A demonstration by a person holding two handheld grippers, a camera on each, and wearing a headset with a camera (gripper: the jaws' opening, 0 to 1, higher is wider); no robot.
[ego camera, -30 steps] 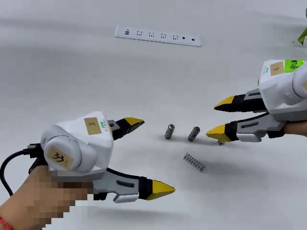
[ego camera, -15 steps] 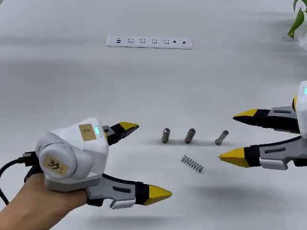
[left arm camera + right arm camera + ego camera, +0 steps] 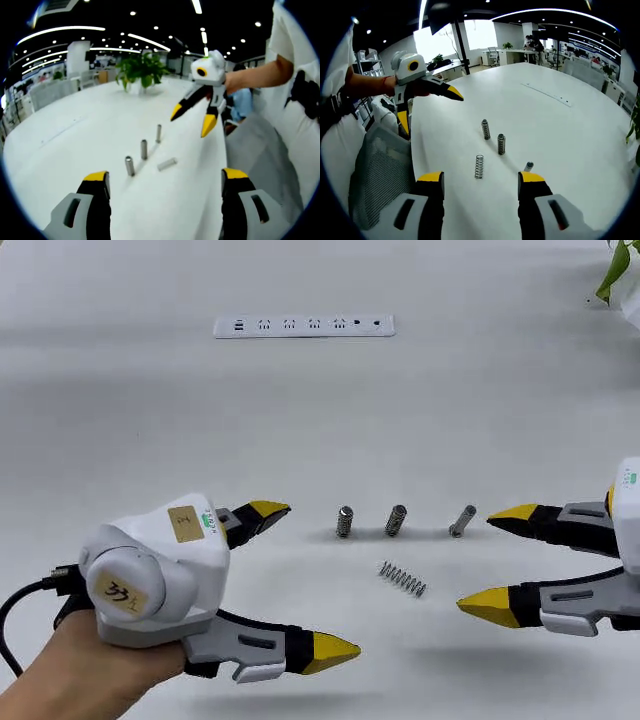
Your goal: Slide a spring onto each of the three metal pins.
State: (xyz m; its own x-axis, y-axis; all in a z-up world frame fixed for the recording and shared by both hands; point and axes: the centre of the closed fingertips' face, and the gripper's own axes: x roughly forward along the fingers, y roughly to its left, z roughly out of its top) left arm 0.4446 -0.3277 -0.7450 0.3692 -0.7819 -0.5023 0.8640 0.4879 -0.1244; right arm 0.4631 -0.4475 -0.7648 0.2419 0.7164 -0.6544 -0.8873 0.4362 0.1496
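Head view. White desk (image 3: 150, 420). Three pins stand in a row at centre frame. The left pin (image 3: 345, 521) and middle pin (image 3: 396, 520) each have a coil around the shaft. The bare pin (image 3: 462, 521), at the right end of the row, has a smooth shaft with a cap on top. A loose spring (image 3: 403, 579) lies flat on the desk just below the row, under the gap between the middle pin and the bare pin, touching neither.

Left gripper (image 3: 300, 578) at lower left: fingers spread wide, nothing between them, yellow tips pointing right. Its upper tip is near the left pin but apart from it. Right gripper (image 3: 487, 560) at the right edge: fingers also parted and empty, tips pointing left. Its upper tip is just beside the bare pin and level with it, not touching. Its lower tip is to the right of the loose spring, apart.

Power strip (image 3: 304, 327) at top centre, well apart from the pins. Plant (image 3: 612, 270) in the upper right corner.

Right gripper view. The bare pin (image 3: 528, 166) is just above the right-hand finger's tip. The loose spring (image 3: 479, 166) lies between the two tips, slightly beyond them. The two coiled pins stand further up the frame. Left gripper (image 3: 431, 113) at upper left, fingers apart. Mesh chair (image 3: 380, 170) at lower left.

Left gripper view. The row of pins runs up from lower centre, with the loose spring (image 3: 167, 164) to its right. Right gripper (image 3: 192, 120) above the row, fingers apart.
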